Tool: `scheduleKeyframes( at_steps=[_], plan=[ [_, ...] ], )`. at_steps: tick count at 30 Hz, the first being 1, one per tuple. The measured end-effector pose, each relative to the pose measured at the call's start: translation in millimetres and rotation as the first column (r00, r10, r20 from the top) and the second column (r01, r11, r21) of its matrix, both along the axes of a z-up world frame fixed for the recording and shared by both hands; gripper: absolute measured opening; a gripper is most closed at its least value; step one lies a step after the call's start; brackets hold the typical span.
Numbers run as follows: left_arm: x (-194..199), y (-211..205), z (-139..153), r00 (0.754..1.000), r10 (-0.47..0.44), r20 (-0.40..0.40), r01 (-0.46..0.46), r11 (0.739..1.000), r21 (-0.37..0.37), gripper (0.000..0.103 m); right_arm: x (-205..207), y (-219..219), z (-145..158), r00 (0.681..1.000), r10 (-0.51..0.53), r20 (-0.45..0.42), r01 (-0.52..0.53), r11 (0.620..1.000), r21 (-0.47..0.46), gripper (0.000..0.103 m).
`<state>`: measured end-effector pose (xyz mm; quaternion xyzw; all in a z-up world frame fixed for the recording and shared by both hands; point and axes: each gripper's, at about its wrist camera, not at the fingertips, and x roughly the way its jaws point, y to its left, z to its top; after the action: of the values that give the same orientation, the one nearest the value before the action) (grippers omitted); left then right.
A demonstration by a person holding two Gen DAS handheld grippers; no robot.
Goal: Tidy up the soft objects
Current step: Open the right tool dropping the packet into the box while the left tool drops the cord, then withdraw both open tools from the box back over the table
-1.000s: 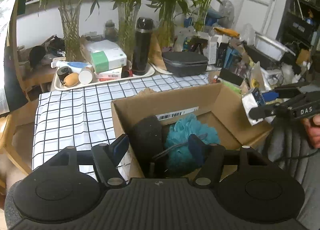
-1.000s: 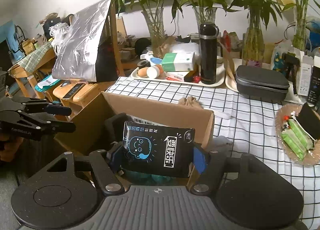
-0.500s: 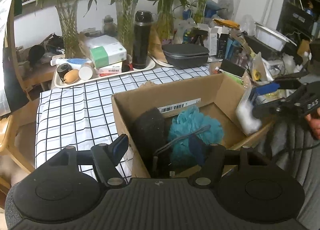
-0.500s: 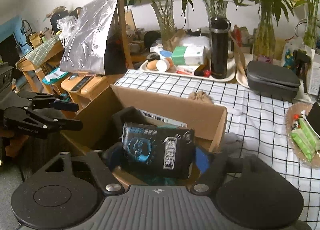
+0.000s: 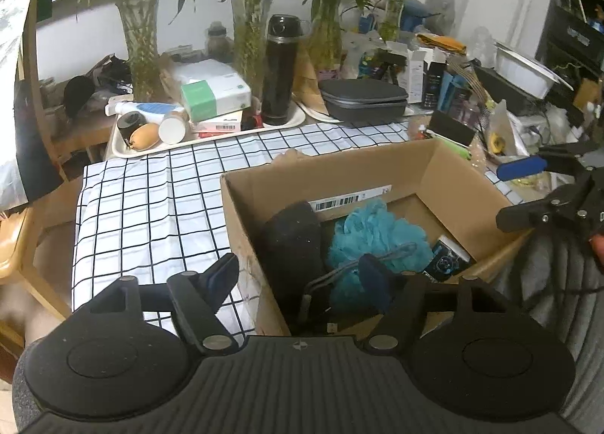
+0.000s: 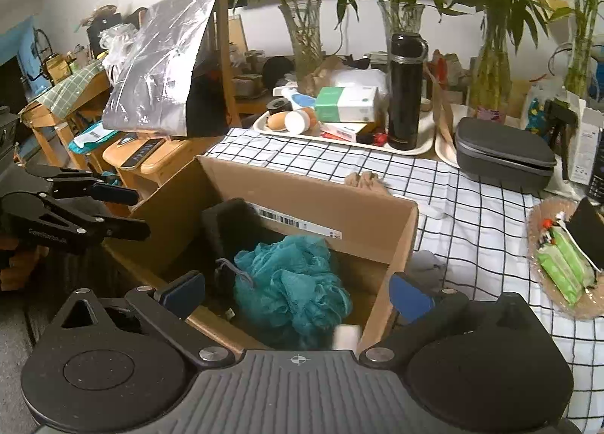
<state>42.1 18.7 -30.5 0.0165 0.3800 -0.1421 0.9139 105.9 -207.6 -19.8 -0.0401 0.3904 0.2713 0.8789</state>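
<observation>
Lying inside the open cardboard box (image 5: 445, 173), the soft things are seen packed close together: a frilly teal mesh bath pouf (image 5: 377, 233), a dark, coarse-looking rounded block of sponge-like material (image 5: 292, 241) leaning against the box's left wall, and a small glossy black packet with blue printing (image 5: 447, 258) tilted against the pouf's right side. A grey cord loop of the pouf (image 5: 355, 264) is draped over its front. In the right wrist view the pouf (image 6: 290, 283) is shown bunched and ruffled in the middle of the box (image 6: 309, 188), and a blurred white patch (image 6: 347, 335) at the box's near edge cannot be identified. A white barcode label (image 5: 349, 201) is stuck to the smooth brown inner wall.

The left gripper (image 5: 302, 277) is held above the near-left corner of the box with its blue-padded fingers spread wide and nothing between them; one finger hangs over the cloth, the other over the box. The right gripper (image 6: 298, 292) is likewise spread apart and empty, poised over the near-right corner, and is seen from the left wrist view as a black linkage with a blue pad (image 5: 521, 167) at the box's right rim.

The box is set on a white tablecloth with a thin black grid (image 5: 151, 207). Behind it, a cream tray (image 5: 294, 120) carries a tall matte black flask (image 5: 281, 69) and a green-and-white carton (image 5: 215, 96); a grey oval zip case (image 5: 364, 99) lies beside it, and glass vases of bamboo (image 5: 141, 52) stand at the back.
</observation>
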Motion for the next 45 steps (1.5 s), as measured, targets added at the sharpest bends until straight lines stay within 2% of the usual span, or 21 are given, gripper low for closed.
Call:
scheduleKeyframes(
  at_steps=[23, 31, 35, 45],
  plan=[
    [14, 4, 6, 0.998, 0.063, -0.002, -0.063, 0.997, 0.045, 0.074, 5, 7, -4, 0.998, -0.066, 0.007, 0.067, 0.995, -0.079, 0.103],
    [29, 8, 10, 0.997, 0.076, -0.02, -0.075, 0.996, 0.038, 0.074, 18, 0, -3, 0.993, -0.118, -0.024, 0.117, 0.991, -0.058, 0.103],
    [39, 7, 11, 0.996, 0.081, -0.031, -0.079, 0.996, 0.049, 0.074, 29, -2, -3, 0.986, -0.162, -0.027, 0.159, 0.984, -0.083, 0.103],
    [68, 8, 15, 0.994, 0.089, -0.059, -0.086, 0.995, 0.054, 0.074, 60, -13, 2, 0.976, -0.214, -0.05, 0.21, 0.975, -0.074, 0.103]
  ],
)
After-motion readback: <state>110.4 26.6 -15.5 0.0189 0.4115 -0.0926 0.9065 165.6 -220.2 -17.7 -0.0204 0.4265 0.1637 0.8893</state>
